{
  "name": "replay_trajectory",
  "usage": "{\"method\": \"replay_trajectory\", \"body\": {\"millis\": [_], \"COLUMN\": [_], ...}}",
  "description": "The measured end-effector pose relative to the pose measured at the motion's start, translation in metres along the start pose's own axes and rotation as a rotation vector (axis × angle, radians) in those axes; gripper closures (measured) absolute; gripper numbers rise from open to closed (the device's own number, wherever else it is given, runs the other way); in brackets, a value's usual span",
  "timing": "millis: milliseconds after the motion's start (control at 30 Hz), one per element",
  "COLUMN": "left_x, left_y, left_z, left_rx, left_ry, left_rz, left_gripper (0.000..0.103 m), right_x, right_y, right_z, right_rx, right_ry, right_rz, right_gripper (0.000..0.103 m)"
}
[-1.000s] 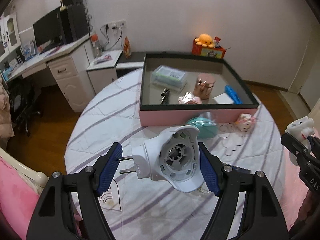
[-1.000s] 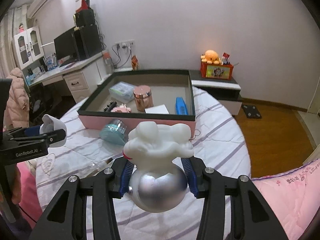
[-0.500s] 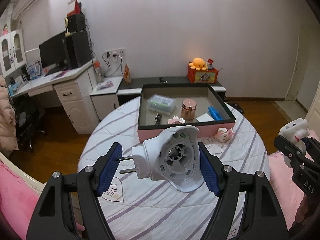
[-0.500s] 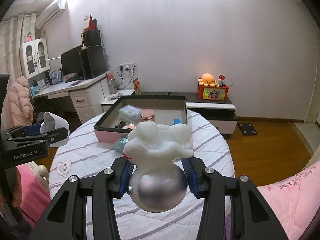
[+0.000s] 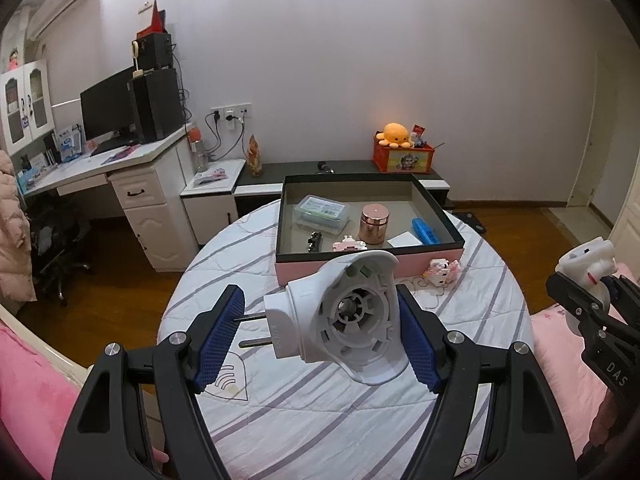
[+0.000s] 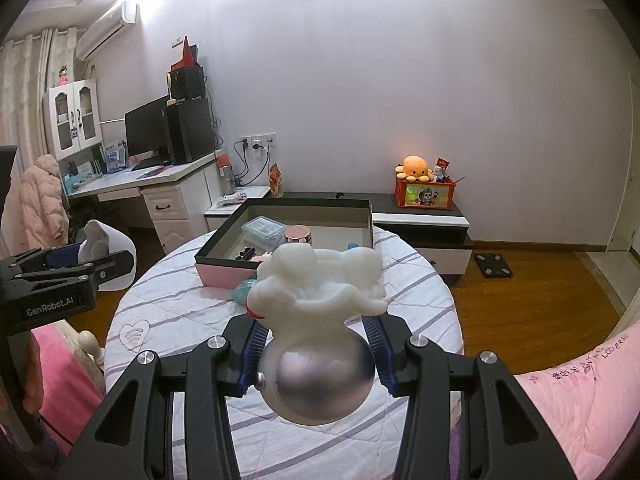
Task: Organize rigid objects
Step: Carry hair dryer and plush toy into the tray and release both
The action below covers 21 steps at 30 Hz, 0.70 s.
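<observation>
My left gripper (image 5: pixel 320 336) is shut on a white plug-in device (image 5: pixel 344 316) with two metal prongs, held high above the round table (image 5: pixel 320 408). My right gripper (image 6: pixel 316 344) is shut on a white figurine on a silver ball (image 6: pixel 320 320), also held high. The pink box with a dark rim (image 5: pixel 368 268) stands at the table's far side and holds a clear case (image 5: pixel 322 211), a copper jar (image 5: pixel 374 224), a blue item (image 5: pixel 426 231) and small pieces. A pink block toy (image 5: pixel 440 272) and a teal round object (image 6: pixel 244 292) lie in front of the box.
A white desk with a monitor (image 5: pixel 108 112) stands at the left. A low cabinet with an orange plush on a red box (image 5: pixel 400 148) is against the far wall. Pink bedding (image 6: pixel 580 392) lies at the right. Wooden floor surrounds the table.
Both grippers have risen and pulled back from the table, so the box and table look smaller and farther. Both keep hold of their objects.
</observation>
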<state>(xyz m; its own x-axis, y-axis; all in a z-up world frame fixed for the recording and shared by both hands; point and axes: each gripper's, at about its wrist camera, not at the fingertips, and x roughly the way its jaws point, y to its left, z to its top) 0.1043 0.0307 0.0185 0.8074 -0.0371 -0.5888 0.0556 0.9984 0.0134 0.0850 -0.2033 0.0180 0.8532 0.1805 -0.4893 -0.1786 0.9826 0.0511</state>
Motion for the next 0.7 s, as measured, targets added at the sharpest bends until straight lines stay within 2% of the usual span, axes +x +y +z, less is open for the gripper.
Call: {"method": "replay_trajectory", "body": {"millis": [367, 700], "left_x": [0.018, 0.050], "left_y": [-0.003, -0.009], "left_z": [0.009, 0.029], "left_rx": [0.013, 0.042], "left_ry": [0.018, 0.033], "left_rz": [0.002, 0.026], "left_gripper": [0.027, 0.027], "right_x": [0.011, 0.036], "right_y": [-0.004, -0.011], "right_z": [0.004, 0.016], "right_rx": [0.001, -0.002], "right_ry": [0.024, 0.035], "right_rz": [0.005, 0.006], "right_gripper": [0.055, 0.055]}}
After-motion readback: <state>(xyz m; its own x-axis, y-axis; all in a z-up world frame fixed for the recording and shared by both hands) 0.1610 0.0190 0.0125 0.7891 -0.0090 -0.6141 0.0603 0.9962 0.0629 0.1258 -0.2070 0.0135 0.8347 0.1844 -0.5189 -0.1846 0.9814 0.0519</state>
